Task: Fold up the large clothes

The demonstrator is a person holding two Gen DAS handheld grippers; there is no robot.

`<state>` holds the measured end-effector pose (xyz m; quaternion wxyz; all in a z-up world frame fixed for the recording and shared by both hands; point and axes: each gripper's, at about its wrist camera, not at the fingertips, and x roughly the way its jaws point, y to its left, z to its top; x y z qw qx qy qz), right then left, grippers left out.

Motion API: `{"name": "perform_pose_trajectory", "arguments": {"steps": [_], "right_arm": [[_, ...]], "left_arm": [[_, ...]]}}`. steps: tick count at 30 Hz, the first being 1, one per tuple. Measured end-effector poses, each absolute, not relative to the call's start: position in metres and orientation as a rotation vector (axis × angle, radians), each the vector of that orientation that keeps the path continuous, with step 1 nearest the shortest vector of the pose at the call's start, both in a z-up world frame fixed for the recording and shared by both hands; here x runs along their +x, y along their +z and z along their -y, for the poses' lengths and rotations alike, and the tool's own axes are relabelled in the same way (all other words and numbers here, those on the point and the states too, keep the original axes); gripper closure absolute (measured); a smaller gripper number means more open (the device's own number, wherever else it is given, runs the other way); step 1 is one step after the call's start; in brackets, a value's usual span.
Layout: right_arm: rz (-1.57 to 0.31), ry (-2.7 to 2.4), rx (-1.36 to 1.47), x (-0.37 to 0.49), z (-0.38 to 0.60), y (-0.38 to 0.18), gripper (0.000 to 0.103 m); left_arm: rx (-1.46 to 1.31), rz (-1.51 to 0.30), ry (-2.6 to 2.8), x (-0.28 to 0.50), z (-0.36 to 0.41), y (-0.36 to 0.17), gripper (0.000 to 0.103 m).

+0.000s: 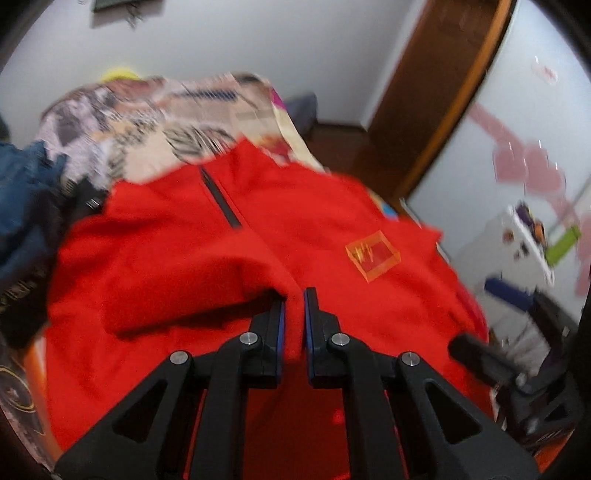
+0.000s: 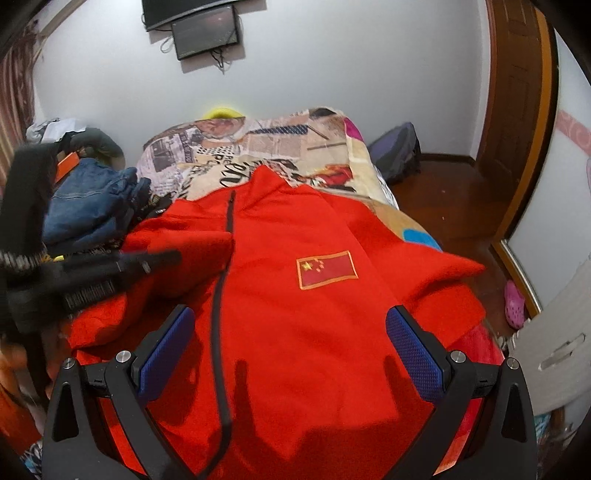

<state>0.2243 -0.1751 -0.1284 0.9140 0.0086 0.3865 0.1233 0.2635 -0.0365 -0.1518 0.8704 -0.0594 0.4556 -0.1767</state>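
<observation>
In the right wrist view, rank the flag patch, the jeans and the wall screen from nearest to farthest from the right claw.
1. Flag patch, just ahead of the right claw, on the red jacket.
2. Jeans, far left.
3. Wall screen, top, on the wall.

The red jacket (image 2: 295,314) is soft, matt fleece-like cloth with a stitched flag patch (image 2: 327,269) and a dark zip (image 2: 221,325). At frame bottom, the right gripper (image 2: 290,354) is matt black plastic with rough blue dimpled pads (image 2: 413,354) and shiny metal pins. Upper right, the door (image 2: 517,92) is glossy brown wood.
</observation>
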Motion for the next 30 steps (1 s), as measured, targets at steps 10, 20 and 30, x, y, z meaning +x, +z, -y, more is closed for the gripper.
{"name": "perform_pose_trajectory", "arguments": {"steps": [10, 20, 30], "right_arm": [[-0.822, 0.246, 0.028, 0.223, 0.184, -0.131, 0.0], [-0.789, 0.341, -0.084, 0.237, 0.151, -0.116, 0.0], [-0.818, 0.528, -0.253, 0.261, 0.083, -0.118, 0.001]], "left_arm": [[-0.081, -1.099, -0.395, 0.254, 0.035, -0.184, 0.052], [-0.04, -0.95, -0.241, 0.219, -0.035, -0.132, 0.046], [-0.046, -0.853, 0.031, 0.187, -0.145, -0.116, 0.027]]}}
